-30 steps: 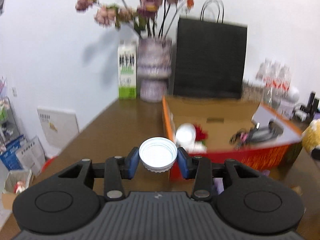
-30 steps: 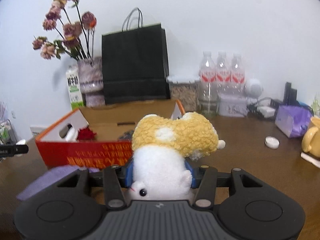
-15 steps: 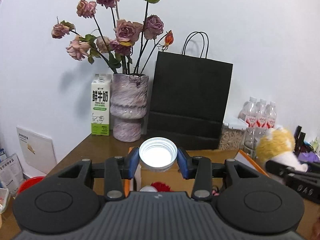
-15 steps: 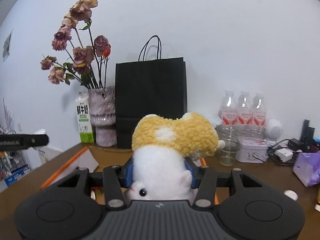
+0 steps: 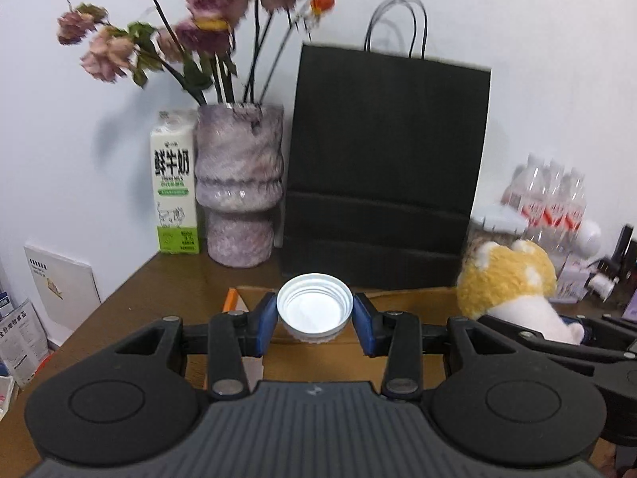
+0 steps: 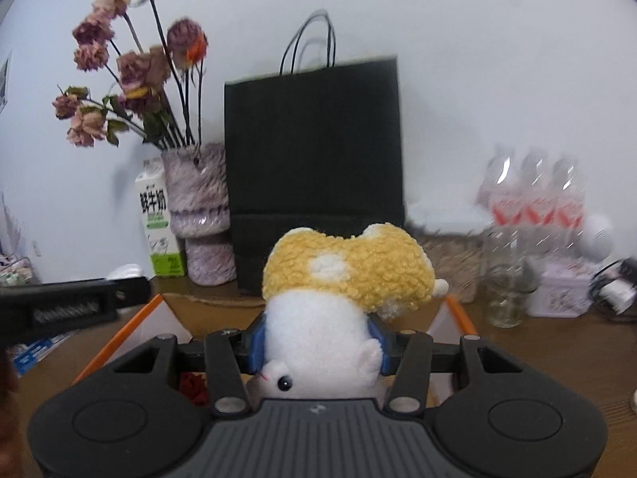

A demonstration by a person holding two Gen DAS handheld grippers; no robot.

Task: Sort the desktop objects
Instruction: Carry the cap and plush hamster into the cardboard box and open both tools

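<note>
The white lid (image 5: 314,310) sits clamped between the blue pads of the left gripper (image 5: 314,314), open side facing the camera, held up over the cardboard box (image 5: 402,306). A second ago the same gripper had the box lying ahead and to the right of it, with its contents in plain view; now only the far flap and a strip of the box's inside show past the fingers, so the lid has been carried in over the box. The grip has not changed.

The plush toy (image 6: 342,302), yellow back up and white face toward the camera, is squeezed in the right gripper (image 6: 318,342), also unchanged. It too has travelled: earlier the orange-edged box (image 6: 454,310) stood in front of it, and now the box's flaps spread left and right of the fingers, with something red (image 6: 193,388) showing inside at the near left. In the left view the toy (image 5: 505,283) hangs just to the right, above the box's right side.

Both things look poised over the box, so releasing them is probably the next step. Each should be clear of the flaps before it is let go.

Behind, against the wall, stand a black paper bag (image 5: 382,167), a vase of dried roses (image 5: 239,187) and a milk carton (image 5: 173,187) on the brown worktop (image 5: 167,286), with water bottles (image 6: 533,195) at the far right.
</note>
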